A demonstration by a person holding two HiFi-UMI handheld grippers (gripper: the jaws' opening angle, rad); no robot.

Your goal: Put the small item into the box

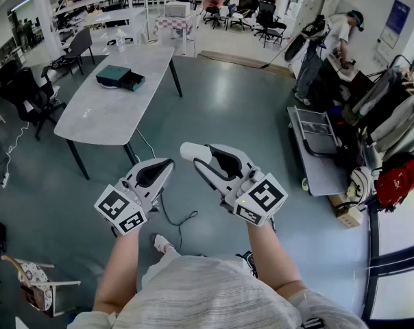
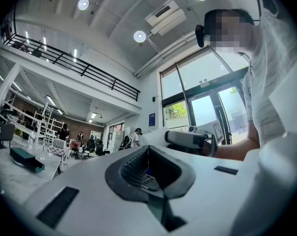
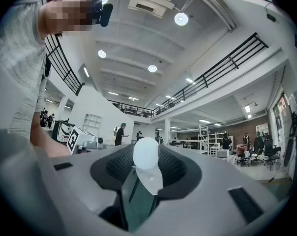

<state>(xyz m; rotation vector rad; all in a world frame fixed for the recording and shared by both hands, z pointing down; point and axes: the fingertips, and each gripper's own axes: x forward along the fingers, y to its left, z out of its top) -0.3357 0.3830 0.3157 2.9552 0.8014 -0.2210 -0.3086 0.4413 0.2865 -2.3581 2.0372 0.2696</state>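
Note:
I stand on the floor, well short of the table. My right gripper [image 1: 193,153] is shut on a small white rounded item [image 1: 195,151], which fills the gap between the jaws in the right gripper view [image 3: 146,153]. My left gripper [image 1: 167,163] hangs beside it, shut and with nothing in it [image 2: 148,149]. The box [image 1: 120,77] is dark green with a drawer pulled out. It sits on the far part of the grey table [image 1: 101,118]. The left gripper view also has the box [image 2: 26,159] far off at the left.
Black office chairs [image 1: 25,91] stand left of the table. A metal cart [image 1: 318,149] and a rack of coats and bags [image 1: 397,142] are on the right. A person [image 1: 330,43] works at the back right. A cable [image 1: 174,221] lies on the floor by my feet.

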